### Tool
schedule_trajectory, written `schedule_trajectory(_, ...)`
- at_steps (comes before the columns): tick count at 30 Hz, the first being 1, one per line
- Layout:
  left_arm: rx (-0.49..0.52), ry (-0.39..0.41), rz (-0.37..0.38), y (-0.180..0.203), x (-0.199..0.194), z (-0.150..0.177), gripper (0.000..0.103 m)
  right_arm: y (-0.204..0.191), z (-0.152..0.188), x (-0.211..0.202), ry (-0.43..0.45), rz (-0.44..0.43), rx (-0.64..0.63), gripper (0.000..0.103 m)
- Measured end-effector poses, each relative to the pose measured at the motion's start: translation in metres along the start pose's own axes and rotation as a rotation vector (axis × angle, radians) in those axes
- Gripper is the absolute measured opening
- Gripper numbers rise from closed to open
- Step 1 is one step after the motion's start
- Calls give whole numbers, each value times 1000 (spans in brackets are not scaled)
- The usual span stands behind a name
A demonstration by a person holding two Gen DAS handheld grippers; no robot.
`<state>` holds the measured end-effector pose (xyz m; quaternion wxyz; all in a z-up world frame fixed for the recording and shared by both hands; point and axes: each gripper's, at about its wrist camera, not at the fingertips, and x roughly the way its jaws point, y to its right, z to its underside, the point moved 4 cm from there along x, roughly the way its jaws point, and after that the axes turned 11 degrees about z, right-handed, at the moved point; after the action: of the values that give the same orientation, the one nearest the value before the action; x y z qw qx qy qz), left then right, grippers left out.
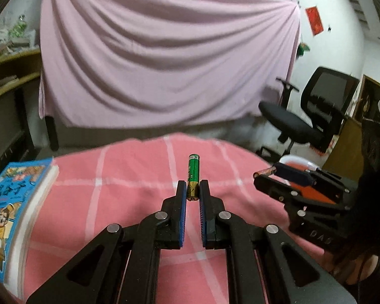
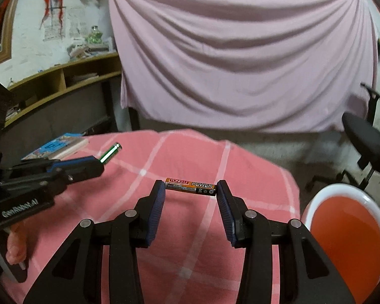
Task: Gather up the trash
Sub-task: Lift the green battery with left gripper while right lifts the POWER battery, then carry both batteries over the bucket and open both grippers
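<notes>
- Your left gripper [image 1: 192,190] is nearly closed, pinching the green battery [image 1: 193,174] by its lower end only; most of it sticks out past the tips, so a quick swing could lever it loose onto the pink checked cloth [image 1: 129,192].
- Your right gripper [image 2: 191,186] stands about a battery-length apart, clamping the orange-and-black battery [image 2: 191,185] end to end between its pads. That hold looks the weaker one to me: the ends are small and hard, and any easing or twist could pop it out.
- The red bin [image 2: 347,238] sits just right of the right gripper, off the cloth's edge. Release short of its white rim and a battery could roll to the floor.
- Left of the bin, both grippers are near each other; crossing toward it together risks a knock.
- The book [image 1: 15,207] lies farthest left of the bin, out of the way.
</notes>
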<state>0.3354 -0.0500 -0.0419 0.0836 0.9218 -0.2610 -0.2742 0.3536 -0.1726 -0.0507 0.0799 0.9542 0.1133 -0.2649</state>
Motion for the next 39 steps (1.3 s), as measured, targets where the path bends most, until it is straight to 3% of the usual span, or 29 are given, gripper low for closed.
schedule_trajectory(12,131,225,-119,35,-36,-1,7,13,-9,-44,234,6,71,40)
schedule_trajectory(23,240,354,-94,102,-38,-16,7,62,-16,-98,423,77,165,40)
schedule_trajectory(31,330,354,-25,160,-20,-27,7,117,-8,-117,456,167,249,40)
schedule_trajectory(39,381,258,42,209,27,-28,7,172,5,-111,354,239,375,40)
